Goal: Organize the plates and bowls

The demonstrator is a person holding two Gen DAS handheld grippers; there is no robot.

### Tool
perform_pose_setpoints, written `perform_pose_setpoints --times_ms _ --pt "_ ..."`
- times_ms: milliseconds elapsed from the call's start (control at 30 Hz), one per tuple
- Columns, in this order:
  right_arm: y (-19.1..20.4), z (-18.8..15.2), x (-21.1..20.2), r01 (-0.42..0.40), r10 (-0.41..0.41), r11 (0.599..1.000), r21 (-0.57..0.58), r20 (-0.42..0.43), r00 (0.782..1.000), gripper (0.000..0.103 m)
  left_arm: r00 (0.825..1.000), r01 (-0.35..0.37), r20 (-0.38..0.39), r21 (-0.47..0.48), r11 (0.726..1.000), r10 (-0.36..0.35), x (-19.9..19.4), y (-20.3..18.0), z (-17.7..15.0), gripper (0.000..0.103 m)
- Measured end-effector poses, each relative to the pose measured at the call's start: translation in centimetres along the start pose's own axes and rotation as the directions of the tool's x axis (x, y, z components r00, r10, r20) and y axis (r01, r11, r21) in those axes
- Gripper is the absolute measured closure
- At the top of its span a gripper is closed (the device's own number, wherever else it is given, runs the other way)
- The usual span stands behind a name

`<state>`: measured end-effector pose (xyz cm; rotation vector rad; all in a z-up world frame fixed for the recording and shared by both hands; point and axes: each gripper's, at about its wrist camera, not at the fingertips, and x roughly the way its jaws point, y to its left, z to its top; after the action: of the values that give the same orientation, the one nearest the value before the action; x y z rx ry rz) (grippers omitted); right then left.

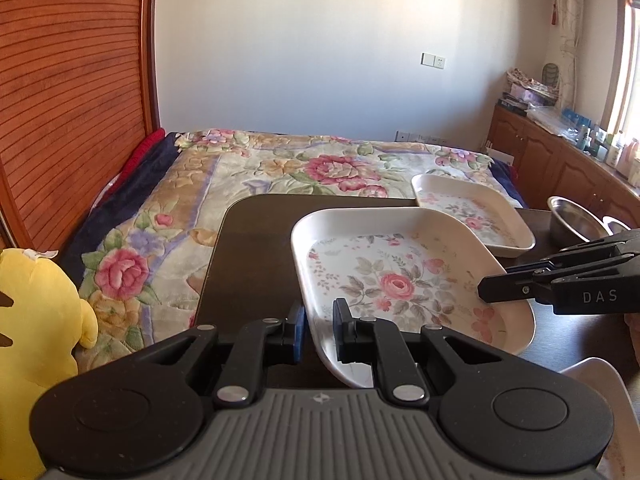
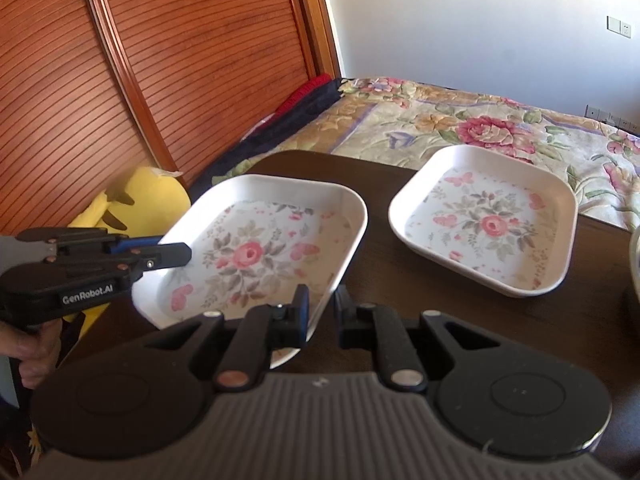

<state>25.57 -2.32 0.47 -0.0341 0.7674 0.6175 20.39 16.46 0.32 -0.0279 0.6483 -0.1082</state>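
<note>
Two white square plates with a rose print are on the dark table. The near plate (image 1: 400, 276) (image 2: 260, 252) is tilted, raised off the table. My left gripper (image 1: 320, 320) is shut on its left rim, also seen in the right wrist view (image 2: 176, 252). My right gripper (image 2: 322, 308) is shut on its right rim, also seen in the left wrist view (image 1: 486, 290). The second plate (image 1: 472, 208) (image 2: 488, 220) lies flat farther back. A steel bowl (image 1: 576, 220) stands to the right of it.
The dark table (image 1: 256, 256) (image 2: 400, 272) stands against a bed with a floral cover (image 1: 288, 164). A yellow plush toy (image 1: 36, 304) sits at the left. A wooden sliding door (image 2: 140, 80) is behind it. A wooden cabinet (image 1: 560, 164) lines the right wall.
</note>
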Motion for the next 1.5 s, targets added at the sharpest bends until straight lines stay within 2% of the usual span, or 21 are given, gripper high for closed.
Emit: perform_pose_setpoints --times_ms 533,900,1500 --pt "-1.3 -1.8 -5.0 0.019 -0.02 1.0 0.02 0.044 0.999 0.088 0.999 0.027 0.019 0.056 0.998 -0.029 -3.3 -4.6 -0.3 0.088" --pt "-2.4 -4.1 -8.3 0.05 -0.052 0.998 0.037 0.06 0.997 0.088 0.998 0.066 0.019 0.072 0.995 -0.068 -5.0 -7.7 -1.7 0.087" --pt "-2.7 -7.2 -11.9 0.058 -0.062 0.997 0.052 0.077 0.995 0.088 0.995 0.093 0.019 0.086 0.992 -0.095 -8.5 -10.5 -4.3 0.087"
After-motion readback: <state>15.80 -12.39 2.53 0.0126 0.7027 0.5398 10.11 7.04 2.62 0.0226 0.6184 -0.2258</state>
